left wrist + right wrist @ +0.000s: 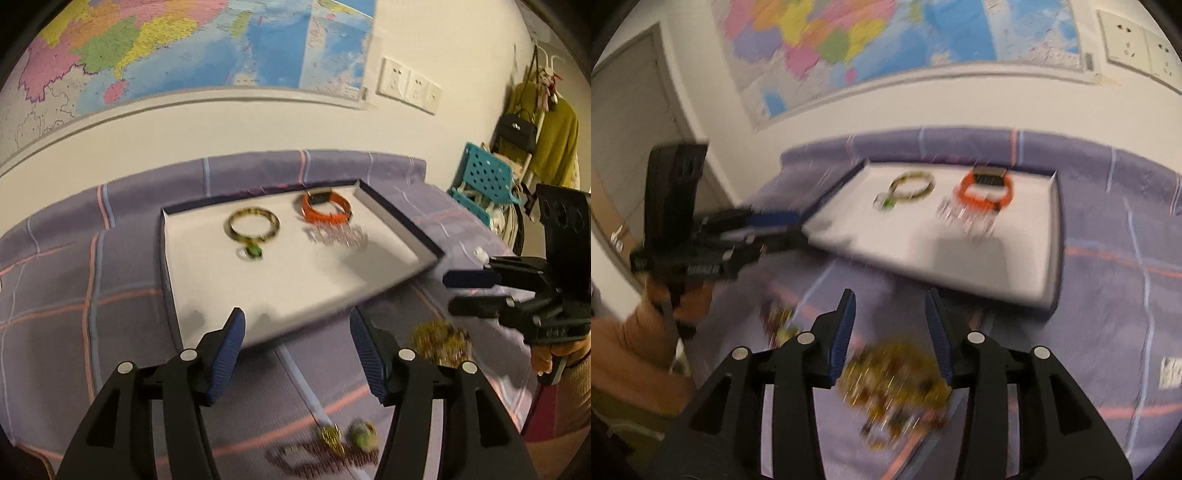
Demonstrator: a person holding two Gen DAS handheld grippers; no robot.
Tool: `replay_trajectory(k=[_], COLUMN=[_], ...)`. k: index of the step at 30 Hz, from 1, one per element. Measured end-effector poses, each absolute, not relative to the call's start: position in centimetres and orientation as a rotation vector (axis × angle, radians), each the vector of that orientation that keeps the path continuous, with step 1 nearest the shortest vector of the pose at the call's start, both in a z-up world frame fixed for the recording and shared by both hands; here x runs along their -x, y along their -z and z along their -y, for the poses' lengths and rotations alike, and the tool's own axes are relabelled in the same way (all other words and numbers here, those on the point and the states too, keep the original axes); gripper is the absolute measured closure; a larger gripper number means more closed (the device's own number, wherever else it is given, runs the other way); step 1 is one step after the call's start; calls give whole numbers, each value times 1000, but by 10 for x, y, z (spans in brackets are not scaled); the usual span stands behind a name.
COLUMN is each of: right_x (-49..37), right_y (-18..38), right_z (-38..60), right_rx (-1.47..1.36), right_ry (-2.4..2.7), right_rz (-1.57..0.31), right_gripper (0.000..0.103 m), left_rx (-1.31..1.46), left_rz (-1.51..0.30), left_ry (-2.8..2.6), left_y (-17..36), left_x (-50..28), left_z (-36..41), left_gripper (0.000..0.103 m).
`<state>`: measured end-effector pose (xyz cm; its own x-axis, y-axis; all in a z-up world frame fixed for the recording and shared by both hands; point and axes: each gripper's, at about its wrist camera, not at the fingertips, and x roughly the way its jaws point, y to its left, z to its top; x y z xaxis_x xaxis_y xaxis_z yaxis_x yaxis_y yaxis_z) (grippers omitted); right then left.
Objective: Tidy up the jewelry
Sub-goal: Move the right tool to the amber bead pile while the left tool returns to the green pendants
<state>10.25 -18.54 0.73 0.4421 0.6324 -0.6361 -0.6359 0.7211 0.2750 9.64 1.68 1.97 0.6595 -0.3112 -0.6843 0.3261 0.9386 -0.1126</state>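
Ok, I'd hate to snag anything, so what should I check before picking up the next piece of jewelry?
1. Left gripper fingers apart, nothing between: ok.
2. Right gripper fingers apart, empty: ok.
3. Gold jewelry pile just ahead of the right fingers on the cloth: ok.
4. Tray has bare room near its front: ok.
5. Bangle, green ring and orange watch already in the tray: ok.
6. Whether the pile is tangled: cannot tell, blurred.
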Motion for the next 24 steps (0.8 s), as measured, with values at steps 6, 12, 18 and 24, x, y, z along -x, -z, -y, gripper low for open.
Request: replay_trajectory(k=[6, 12, 18, 24], right_x=[-65, -66, -69, -71], right_y=[16, 28, 21, -9], right_z=[178, 167, 177, 213], right_rx=[75, 95, 27, -160], right_ry=[-800, -755, -762, -791], right_rz=[-838, -844, -826, -761], right_gripper=[70, 70, 91, 92], left_rx=[-46, -41, -31, -20], left_rz=[-792, -801, -806, -796], left_ry=[377, 393, 392, 392], left_y=[-7, -1, 1, 1], left_x=[-76, -66, -59, -53], left_z=[-8, -2, -3, -8], left_gripper=[46, 46, 46, 46])
